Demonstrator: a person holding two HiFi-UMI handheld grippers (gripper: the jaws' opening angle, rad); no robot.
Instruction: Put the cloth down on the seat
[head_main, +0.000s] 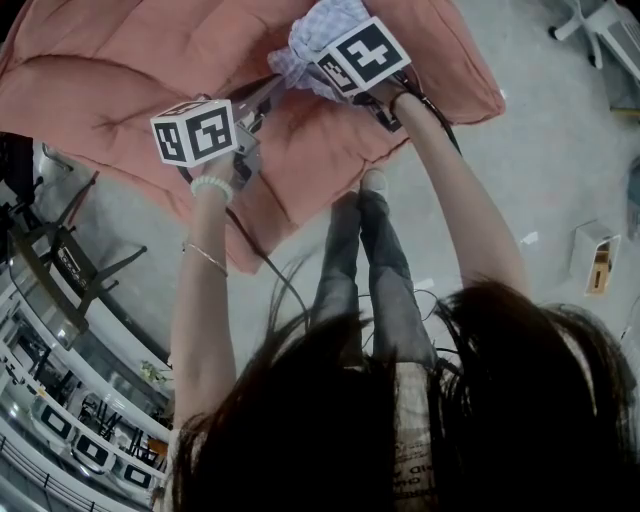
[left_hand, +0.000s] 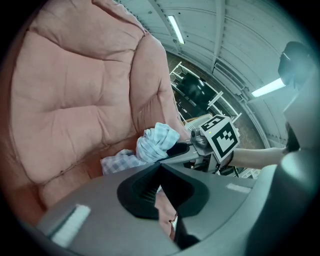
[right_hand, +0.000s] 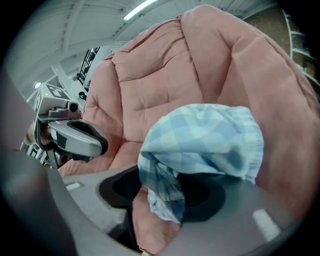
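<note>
Working over the pink seat cushion (head_main: 150, 70) that fills the upper part of the head view. At the top centre of that view, a blue-and-white checked cloth (head_main: 325, 35), bunched on the right tool (right_hand: 167, 197) and not yet laid down. Contact of its lower fold with the cushion: impossible to tell.

In the right gripper view, jaws standing apart with no clamp on the fabric. Merely draped over the jaw at the right of the frame, with a tail hanging through the gap. Left tool (left_hand: 161, 192) just beside, at the lower left of the cloth in the head view. Jaws also apart, nothing between them, only cushion beyond.

To finish well:
- Lower the right tool toward the hollow of the cushion, enough to rest the hanging tail there.
- Tilt and draw back toward the bottom of the frame, sliding the fabric off the jaw instead of carrying it away again.
- Probably prone to snagging on the pad, being soft and loosely hooked, so keep the left tool ready to pin the lower fold.
- Avoid flicking it toward the cushion's front edge.
</note>
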